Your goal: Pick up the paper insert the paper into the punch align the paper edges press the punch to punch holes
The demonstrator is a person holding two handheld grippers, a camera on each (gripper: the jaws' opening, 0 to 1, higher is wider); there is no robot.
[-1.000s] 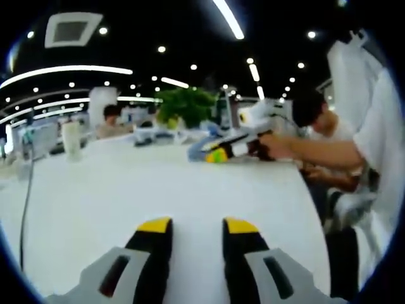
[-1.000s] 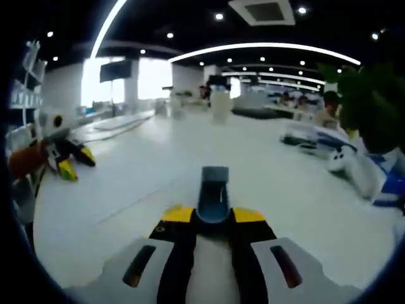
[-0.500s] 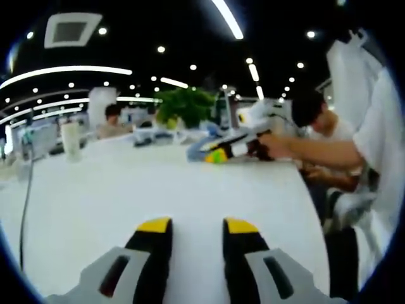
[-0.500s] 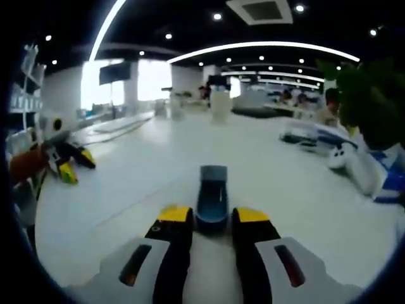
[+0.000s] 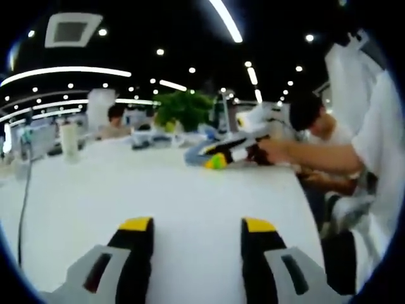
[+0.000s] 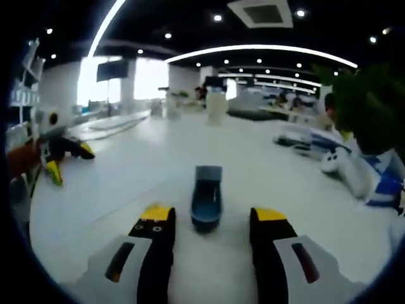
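A small blue-grey punch (image 6: 207,197) stands on the white table (image 6: 126,183), just ahead of my right gripper (image 6: 214,214). That gripper is open, its yellow-tipped jaws spread on either side of the punch's near end and clear of it. My left gripper (image 5: 197,225) is also open, low over the bare white table (image 5: 126,190), with nothing between its jaws.
At the right of the left gripper view, a seated person (image 5: 316,136) holds another yellow-tipped gripper (image 5: 224,152) on the table. A cable (image 5: 22,209) runs along its left side and a plant (image 5: 183,107) stands behind. White and blue items (image 6: 354,171) lie right of the punch. A hand-held gripper (image 6: 57,158) is at the far left.
My right gripper's jaws, close against the punch a second ago, have spread apart and let it go. The left gripper's jaws have also opened wider.
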